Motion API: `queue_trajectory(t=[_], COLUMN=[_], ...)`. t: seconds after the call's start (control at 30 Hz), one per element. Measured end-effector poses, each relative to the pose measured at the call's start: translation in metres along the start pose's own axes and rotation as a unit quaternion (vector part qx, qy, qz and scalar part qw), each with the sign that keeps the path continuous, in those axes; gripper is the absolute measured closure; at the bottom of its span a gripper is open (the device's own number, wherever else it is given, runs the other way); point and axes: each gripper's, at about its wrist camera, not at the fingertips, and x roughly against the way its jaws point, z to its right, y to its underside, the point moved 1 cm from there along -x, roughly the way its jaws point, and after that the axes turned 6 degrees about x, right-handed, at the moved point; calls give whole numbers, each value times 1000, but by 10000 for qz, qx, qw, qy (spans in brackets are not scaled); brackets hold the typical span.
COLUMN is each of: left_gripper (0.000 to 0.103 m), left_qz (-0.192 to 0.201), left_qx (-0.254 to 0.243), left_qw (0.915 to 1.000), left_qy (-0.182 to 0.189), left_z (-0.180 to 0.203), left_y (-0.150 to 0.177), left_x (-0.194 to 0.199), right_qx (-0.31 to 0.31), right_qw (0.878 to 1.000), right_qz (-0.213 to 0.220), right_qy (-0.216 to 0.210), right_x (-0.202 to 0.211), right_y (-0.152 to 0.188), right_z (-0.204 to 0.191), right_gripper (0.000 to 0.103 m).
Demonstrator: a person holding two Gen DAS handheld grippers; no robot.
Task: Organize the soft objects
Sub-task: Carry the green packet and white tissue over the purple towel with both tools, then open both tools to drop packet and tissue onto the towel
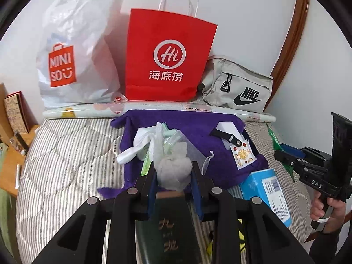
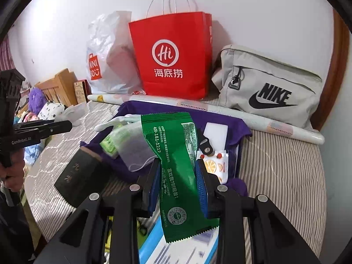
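- Left wrist view: a crumpled white mesh pouch [image 1: 173,173] is pinched between the blue pads of the left gripper [image 1: 173,176], its loose top and drawstring trailing up over the purple towel [image 1: 198,136] spread on the striped bed [image 1: 66,154].
- The pouch is judged light, soft and easily squashed; a hold on its bunched body, as seen here, should serve better than one on the thin cord.
- More soft bits, a white ribbon [image 1: 132,151] and pale green wrappers, lie on the towel just beyond the fingertips.
- The right gripper [image 1: 283,156] is seen at the right edge, held by a hand [image 1: 325,209].
- Right wrist view: a green foil sachet [image 2: 178,165] is clamped between the pads of the right gripper [image 2: 178,176], running from above the tips back toward the camera.
- The sachet is judged light, limp and slippery; a grip across its middle keeps it from sliding.
- A red paper bag [image 2: 173,55] and a grey pouch [image 2: 268,83] stand against the wall behind the towel.
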Motion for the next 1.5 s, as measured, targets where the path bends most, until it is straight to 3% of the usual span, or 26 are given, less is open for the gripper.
queue_trajectory(t=[0.33, 0.8, 0.93, 1.33, 1.4, 1.47, 1.5], left_gripper=[76, 75, 75, 73, 69, 57, 45], left_qz=[-367, -994, -1218, -1450, -1468, -1405, -1347], left_qx=[153, 38, -23, -6, -38, -94, -124], left_qw=[9991, 9944, 9922, 9890, 9886, 9895, 9904], left_qy=[141, 349, 258, 307, 344, 328, 290], left_z=[-5, 8, 9, 5, 5, 5, 5], left_y=[-27, -46, -47, -52, -53, -54, -54], left_x=[-49, -112, -129, -150, -150, -146, -144], right_qx=[228, 566, 601, 537, 536, 518, 506], right_qw=[9990, 9945, 9927, 9905, 9906, 9908, 9907], right_qz=[-377, -853, -1025, -1260, -1244, -1231, -1226], right_qy=[-8, 224, 230, -127, -173, -237, -291], right_x=[-59, -111, -123, -142, -142, -141, -140], right_y=[-18, -27, -25, -25, -26, -26, -26], right_z=[3, 3, 6, 12, 12, 13, 13], right_gripper=[72, 72, 72, 70, 67, 62, 57])
